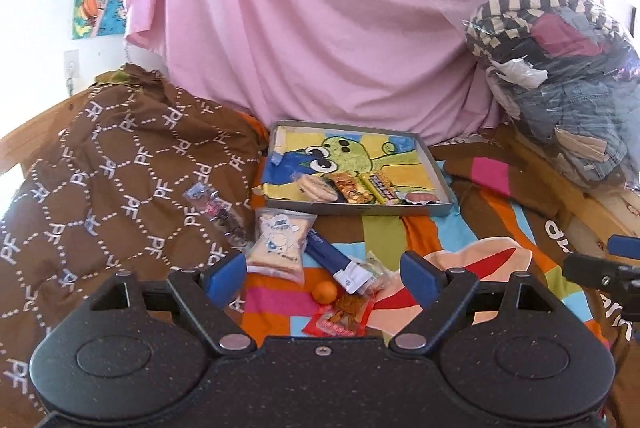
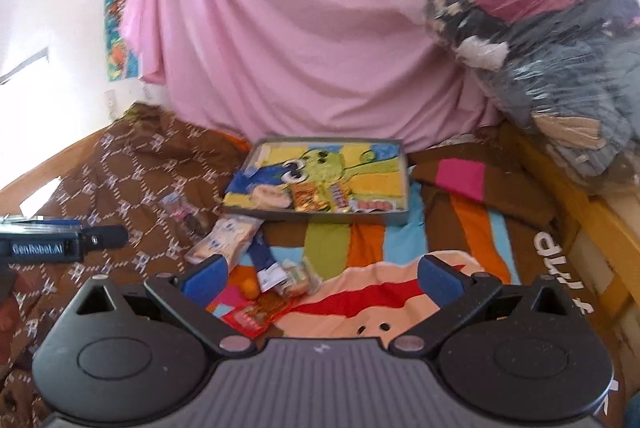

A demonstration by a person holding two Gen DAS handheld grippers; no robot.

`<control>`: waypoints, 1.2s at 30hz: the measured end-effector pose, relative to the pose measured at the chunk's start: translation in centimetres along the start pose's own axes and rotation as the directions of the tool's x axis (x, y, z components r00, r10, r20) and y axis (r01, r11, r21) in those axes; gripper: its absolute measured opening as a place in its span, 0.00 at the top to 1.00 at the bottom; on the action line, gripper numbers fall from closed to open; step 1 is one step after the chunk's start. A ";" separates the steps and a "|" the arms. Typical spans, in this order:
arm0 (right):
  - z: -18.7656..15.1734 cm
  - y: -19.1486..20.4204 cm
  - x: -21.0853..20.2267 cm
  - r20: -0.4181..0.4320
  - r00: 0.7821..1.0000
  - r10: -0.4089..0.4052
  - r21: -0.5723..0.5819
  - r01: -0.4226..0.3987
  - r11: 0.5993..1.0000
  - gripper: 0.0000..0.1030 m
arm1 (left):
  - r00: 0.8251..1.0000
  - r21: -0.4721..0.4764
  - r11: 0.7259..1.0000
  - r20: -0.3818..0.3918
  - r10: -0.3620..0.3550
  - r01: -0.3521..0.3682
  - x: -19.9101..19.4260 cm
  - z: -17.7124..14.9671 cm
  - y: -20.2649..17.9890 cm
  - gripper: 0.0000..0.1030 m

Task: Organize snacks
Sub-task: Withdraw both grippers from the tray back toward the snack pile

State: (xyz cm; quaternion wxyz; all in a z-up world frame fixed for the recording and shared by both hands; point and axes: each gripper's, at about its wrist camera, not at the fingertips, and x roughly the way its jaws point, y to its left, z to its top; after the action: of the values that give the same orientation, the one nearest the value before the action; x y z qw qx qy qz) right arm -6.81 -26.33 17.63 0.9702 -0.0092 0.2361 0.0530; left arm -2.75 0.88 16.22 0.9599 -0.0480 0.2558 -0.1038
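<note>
On the bed's striped blanket (image 1: 492, 203), just short of the tray (image 1: 440, 167), lies a loose cluster of snacks: a bread bag (image 1: 278, 242) printed with a cartoon, a blue bar (image 1: 334, 260) with a white end, an orange (image 1: 325, 292), a clear packet (image 1: 376, 274) and a red packet (image 1: 340, 320) nearest the cameras. The left gripper (image 1: 324, 272) hangs over this cluster with its jaws wide apart and nothing between them; the right gripper (image 2: 322, 278) hovers beside it, equally spread and empty. All of it looks light. The bread bag is probably soft and puffy, so a pinch across its middle would crush it; a corner seam or its top edge seems the safer hold. The foil packets look slick and flat against soft bedding, best taken by an edge that stands up. The orange is firm but round and may roll on the uneven blanket, so it wants a grasp square across its widest part. The blue bar seems stiff enough to take across its width. Four snacks already line the tray's near edge, leaving the far part free. A brown quilt (image 1: 120, 179) rises along the left side with a small clear packet (image 1: 212, 203) on it, and a clothes bag (image 1: 560, 87) sits at the right edge, clear of the path; the tray's near wall is the lip to lift over.
</note>
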 end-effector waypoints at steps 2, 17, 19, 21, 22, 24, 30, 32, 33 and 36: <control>0.1 0.2 0.3 -0.012 1.000 0.014 -0.034 -0.014 0.999 0.00 | 1.000 0.007 1.000 -0.007 0.016 -0.016 -0.5 0.1 0.3 0.17; 0.7 -0.8 6.7 -0.156 0.956 0.249 -0.307 -0.286 0.907 0.00 | 0.997 0.133 0.991 -0.073 -0.012 0.022 5.4 -0.2 0.6 0.17; 0.5 -0.7 7.5 -0.152 0.956 0.249 -0.351 -0.288 0.891 0.00 | 0.995 0.146 0.988 -0.090 -0.042 0.055 6.5 -0.5 0.1 0.17; 0.2 -0.6 8.5 -0.134 0.952 0.275 -0.335 -0.305 0.892 0.00 | 0.994 0.167 0.983 -0.092 -0.056 0.071 7.4 -1.1 -0.5 0.17; -0.1 -0.6 9.1 -0.127 0.951 0.282 -0.328 -0.308 0.893 0.00 | 0.994 0.181 0.981 -0.096 -0.056 0.073 7.9 -1.6 -0.7 0.17; -1.0 0.0 10.2 -0.099 0.955 0.279 -0.332 -0.296 0.896 0.00 | 0.993 0.204 0.976 -0.105 -0.051 0.072 8.8 -2.5 -1.1 0.17; -4.1 1.6 12.0 -0.033 0.972 0.234 -0.364 -0.230 0.902 0.00 | 0.986 0.210 0.976 -0.163 -0.018 0.053 11.0 -4.7 -1.1 0.17; -4.9 1.7 12.5 -0.041 0.972 0.230 -0.328 -0.230 0.916 0.00 | 0.982 0.213 0.976 -0.188 -0.004 0.045 11.5 -5.0 -0.9 0.17; -5.3 1.8 12.7 -0.041 0.974 0.221 -0.310 -0.223 0.924 0.00 | 0.981 0.219 0.975 -0.193 0.002 0.041 11.6 -5.1 -0.9 0.17; -5.9 1.8 13.5 -0.065 0.981 0.181 -0.285 -0.192 0.939 0.00 | 0.982 0.229 0.973 -0.187 0.023 0.020 12.0 -5.2 -0.7 0.17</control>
State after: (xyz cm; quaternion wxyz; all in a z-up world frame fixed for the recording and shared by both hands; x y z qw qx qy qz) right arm 2.24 -23.44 6.19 0.9443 -0.1301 0.2437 0.1786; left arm 4.63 -2.72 6.04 0.9305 0.0738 0.3320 -0.1360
